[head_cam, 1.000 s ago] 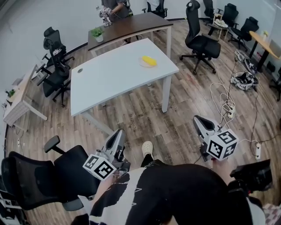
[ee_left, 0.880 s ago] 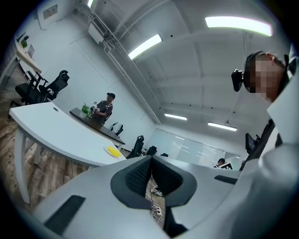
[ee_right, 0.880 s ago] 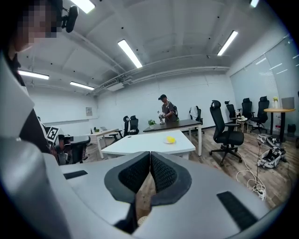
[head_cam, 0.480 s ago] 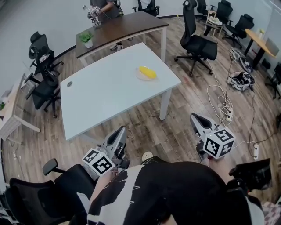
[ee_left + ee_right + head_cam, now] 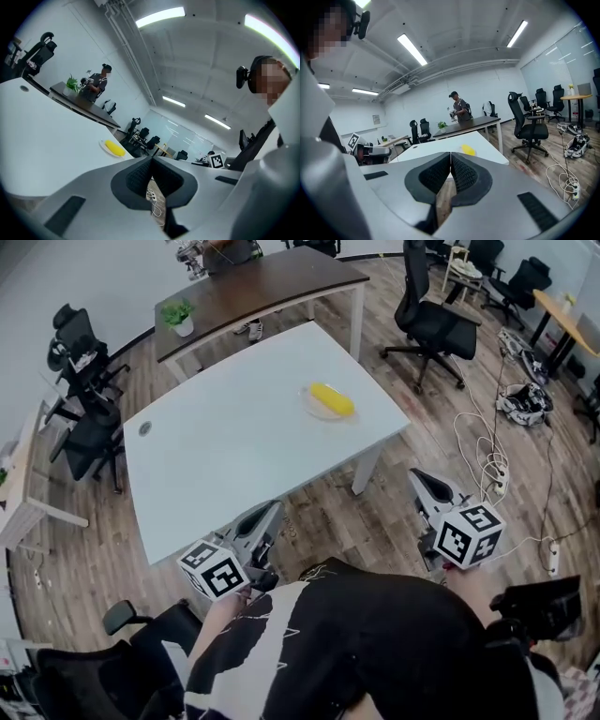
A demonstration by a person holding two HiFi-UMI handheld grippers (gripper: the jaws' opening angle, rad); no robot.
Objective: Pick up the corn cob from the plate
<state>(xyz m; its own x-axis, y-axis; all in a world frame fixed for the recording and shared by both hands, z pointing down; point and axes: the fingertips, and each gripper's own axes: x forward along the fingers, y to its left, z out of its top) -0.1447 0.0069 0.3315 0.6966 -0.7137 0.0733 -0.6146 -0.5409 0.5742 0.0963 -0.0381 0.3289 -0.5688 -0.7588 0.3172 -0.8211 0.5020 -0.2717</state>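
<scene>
A yellow corn cob (image 5: 332, 398) lies on a small white plate (image 5: 312, 409) near the right end of the white table (image 5: 225, 446). It also shows far off in the left gripper view as the corn cob (image 5: 114, 148) and in the right gripper view as the corn cob (image 5: 468, 150). My left gripper (image 5: 269, 513) is at the table's near edge, shut and empty. My right gripper (image 5: 418, 478) hangs over the floor to the right of the table leg, also shut with nothing in it. Both are well short of the plate.
A dark desk (image 5: 262, 287) with a potted plant (image 5: 178, 313) stands behind the table, and a person (image 5: 459, 108) is at it. Office chairs (image 5: 433, 320) stand to the right and left. Cables (image 5: 487, 465) lie on the wood floor at the right. A black chair (image 5: 112, 662) is by my left side.
The table and the corn have come nearer in the head view. Both grippers have moved forward toward the table, staying shut.
</scene>
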